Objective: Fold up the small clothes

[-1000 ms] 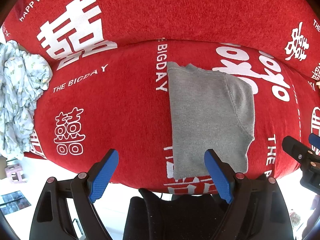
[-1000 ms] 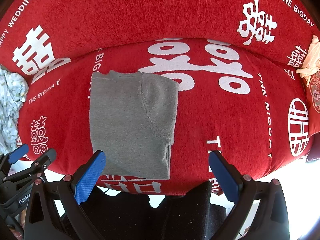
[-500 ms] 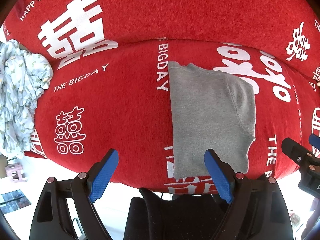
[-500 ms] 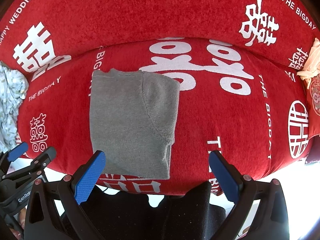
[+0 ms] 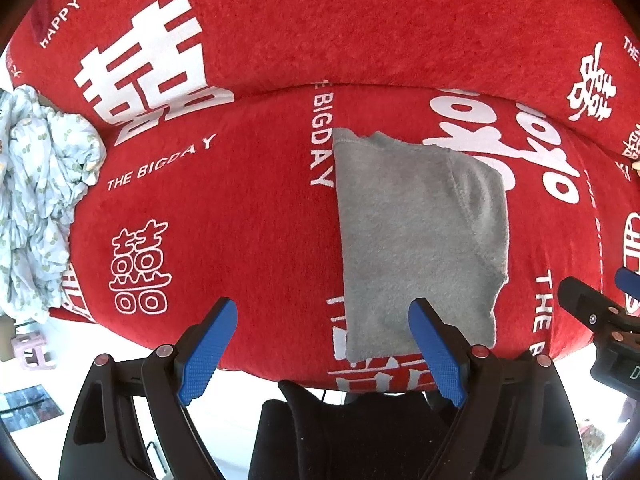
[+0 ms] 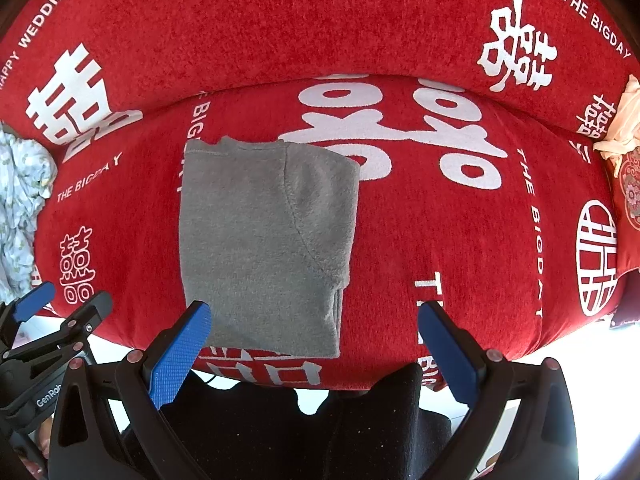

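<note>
A small grey fleece garment (image 5: pixel 416 240) lies folded in a tall rectangle on the red seat cushion (image 5: pixel 240 220), its lower edge near the cushion's front. It also shows in the right wrist view (image 6: pixel 264 240). My left gripper (image 5: pixel 324 352) is open and empty, held off the front edge, with its right finger (image 5: pixel 436 352) in front of the garment's lower part. My right gripper (image 6: pixel 316 352) is open and empty, just right of the garment's lower corner. Each gripper shows at the edge of the other's view.
The red sofa cover has white lettering and a backrest (image 5: pixel 360 20) behind the seat. A crumpled pale patterned cloth (image 5: pixel 36 200) lies at the cushion's left end. A cream cloth (image 6: pixel 624 124) and a red patterned cushion (image 6: pixel 628 196) sit at the right end. Pale floor lies below the front edge.
Both views have shifted very slightly; the garment lies as before and both grippers stay open.
</note>
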Demonstrator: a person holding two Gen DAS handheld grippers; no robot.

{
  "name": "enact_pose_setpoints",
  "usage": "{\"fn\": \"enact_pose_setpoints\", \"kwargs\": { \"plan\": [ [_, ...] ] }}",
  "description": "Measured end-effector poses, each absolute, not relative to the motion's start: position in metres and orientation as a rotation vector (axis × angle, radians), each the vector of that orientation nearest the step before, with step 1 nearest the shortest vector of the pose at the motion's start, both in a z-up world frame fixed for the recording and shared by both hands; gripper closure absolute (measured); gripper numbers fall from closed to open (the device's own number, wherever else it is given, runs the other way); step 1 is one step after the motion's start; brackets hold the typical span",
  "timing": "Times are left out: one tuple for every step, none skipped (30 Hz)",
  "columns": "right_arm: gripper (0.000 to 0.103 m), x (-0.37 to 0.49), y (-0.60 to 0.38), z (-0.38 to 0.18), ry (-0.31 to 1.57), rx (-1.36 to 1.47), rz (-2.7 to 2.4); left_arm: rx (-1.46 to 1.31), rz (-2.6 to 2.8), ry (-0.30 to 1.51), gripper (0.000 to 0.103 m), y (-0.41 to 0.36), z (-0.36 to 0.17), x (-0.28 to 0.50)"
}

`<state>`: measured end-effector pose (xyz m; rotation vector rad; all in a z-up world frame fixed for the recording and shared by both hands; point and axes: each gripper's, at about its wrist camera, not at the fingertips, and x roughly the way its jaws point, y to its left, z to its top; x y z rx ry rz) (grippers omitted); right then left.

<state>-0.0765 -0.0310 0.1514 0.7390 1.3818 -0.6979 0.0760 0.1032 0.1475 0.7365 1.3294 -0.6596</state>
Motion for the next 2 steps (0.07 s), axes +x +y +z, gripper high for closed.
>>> {"fn": "enact_pose_setpoints", "kwargs": {
  "plan": [
    [0.000,-0.0766,-0.0306,0.1514,1.382,0.738,-0.698,0.738,-0.663,1.329,0.015,0.1027,0.1475,0.0753],
    [0.000,-0.0766,-0.0309,0.1513,1.382,0.740,-0.698,0.740,-0.662,1.329,0.015,0.1019,0.1474,0.0745]
  ]
}}
